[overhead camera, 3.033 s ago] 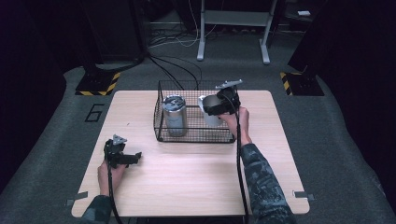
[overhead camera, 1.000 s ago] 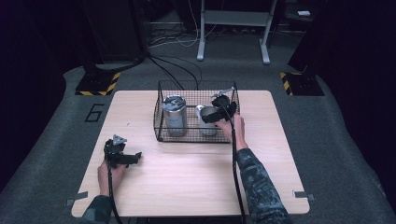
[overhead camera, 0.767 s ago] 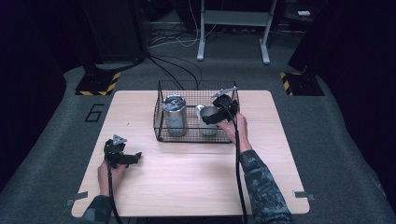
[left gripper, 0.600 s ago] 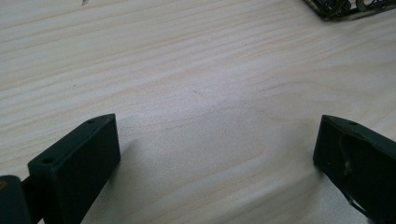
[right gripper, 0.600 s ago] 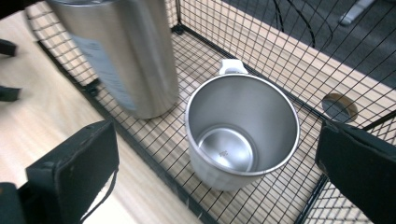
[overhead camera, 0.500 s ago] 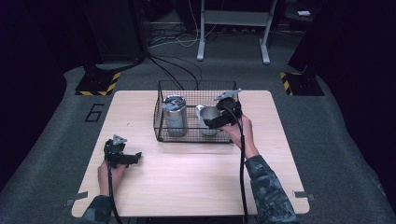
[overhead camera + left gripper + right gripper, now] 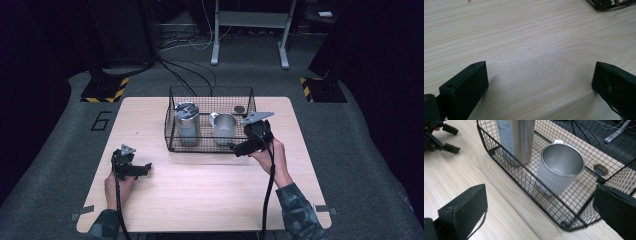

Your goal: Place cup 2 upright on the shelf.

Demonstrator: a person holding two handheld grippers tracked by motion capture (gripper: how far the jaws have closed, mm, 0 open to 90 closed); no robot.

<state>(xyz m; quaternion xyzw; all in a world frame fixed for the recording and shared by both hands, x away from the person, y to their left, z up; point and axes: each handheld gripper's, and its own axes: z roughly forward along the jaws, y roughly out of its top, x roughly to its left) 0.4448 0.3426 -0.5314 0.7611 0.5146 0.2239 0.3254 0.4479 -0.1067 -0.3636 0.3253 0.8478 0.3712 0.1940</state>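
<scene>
Tool (image 7: 540,213) just outside cup's (image 7: 560,166) basket (image 7: 524,181)

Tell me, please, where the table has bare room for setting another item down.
Bare wood lies between the left gripper and the right gripper, in front of the wire basket. The basket is crowded: tumbler, mug and a small disc.

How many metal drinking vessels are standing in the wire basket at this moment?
2. A tall steel tumbler with a lid stands at the left of the wire basket; an open steel mug stands to its right, near the basket's middle. A small dark disc lies at the back right.
</scene>
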